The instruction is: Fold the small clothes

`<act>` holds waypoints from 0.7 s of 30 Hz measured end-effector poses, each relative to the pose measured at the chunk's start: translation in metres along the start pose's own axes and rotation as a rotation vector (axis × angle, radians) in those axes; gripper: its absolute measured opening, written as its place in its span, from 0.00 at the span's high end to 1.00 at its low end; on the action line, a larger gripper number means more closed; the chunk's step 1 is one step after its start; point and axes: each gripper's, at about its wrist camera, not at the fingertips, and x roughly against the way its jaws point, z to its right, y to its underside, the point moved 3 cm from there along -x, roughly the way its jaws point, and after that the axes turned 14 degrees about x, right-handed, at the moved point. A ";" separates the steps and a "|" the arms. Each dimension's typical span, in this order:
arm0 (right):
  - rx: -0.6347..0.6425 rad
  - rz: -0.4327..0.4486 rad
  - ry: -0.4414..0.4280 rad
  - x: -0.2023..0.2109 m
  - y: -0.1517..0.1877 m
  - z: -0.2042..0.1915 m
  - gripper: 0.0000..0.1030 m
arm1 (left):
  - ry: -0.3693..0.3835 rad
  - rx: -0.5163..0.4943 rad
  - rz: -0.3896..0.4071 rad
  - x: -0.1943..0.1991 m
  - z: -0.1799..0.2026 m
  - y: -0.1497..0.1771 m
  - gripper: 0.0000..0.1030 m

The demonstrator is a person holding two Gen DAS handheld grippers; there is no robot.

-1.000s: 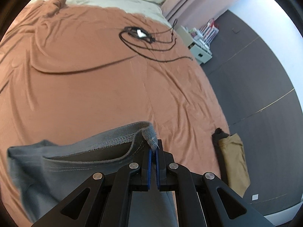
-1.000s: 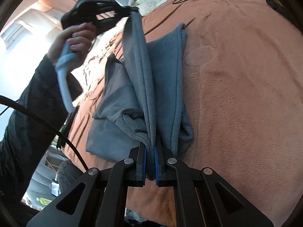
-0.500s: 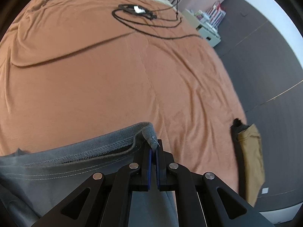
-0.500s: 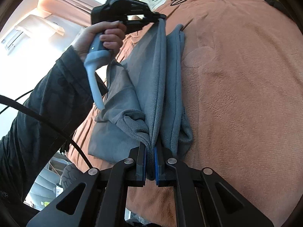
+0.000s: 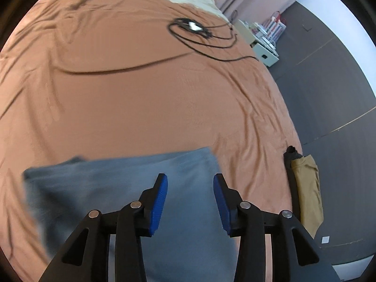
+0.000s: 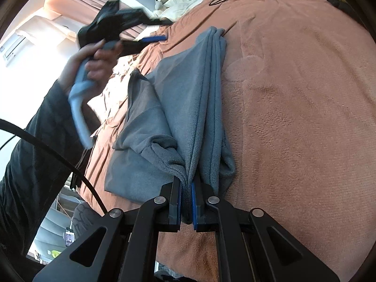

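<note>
Having just been opening, the left tool (image 5: 190, 196) is letting go of the grey garment (image 6: 195, 98), now lying folded on the bed (image 5: 141, 94); the right tool (image 6: 186, 208) is clenching its near edge; this fold is looking nearly complete.

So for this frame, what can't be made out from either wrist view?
- Left wrist: grey garment is motion-blurred, and its near part is hidden behind the left gripper.
- Right wrist: the garment edge pinched in the right gripper is hidden by the pads.
- Right wrist: the person's hand is blurred.
</note>
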 end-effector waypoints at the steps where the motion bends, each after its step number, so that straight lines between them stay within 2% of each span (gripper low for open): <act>1: 0.005 0.002 0.004 0.001 0.000 -0.001 0.97 | -0.008 0.003 0.002 0.007 -0.008 0.002 0.58; 11: 0.054 0.019 0.052 0.004 0.007 -0.016 0.98 | -0.061 0.074 -0.004 0.051 -0.083 0.046 0.58; 21: 0.044 0.019 0.067 0.010 0.010 -0.017 0.98 | -0.064 0.116 -0.045 0.068 -0.126 0.098 0.58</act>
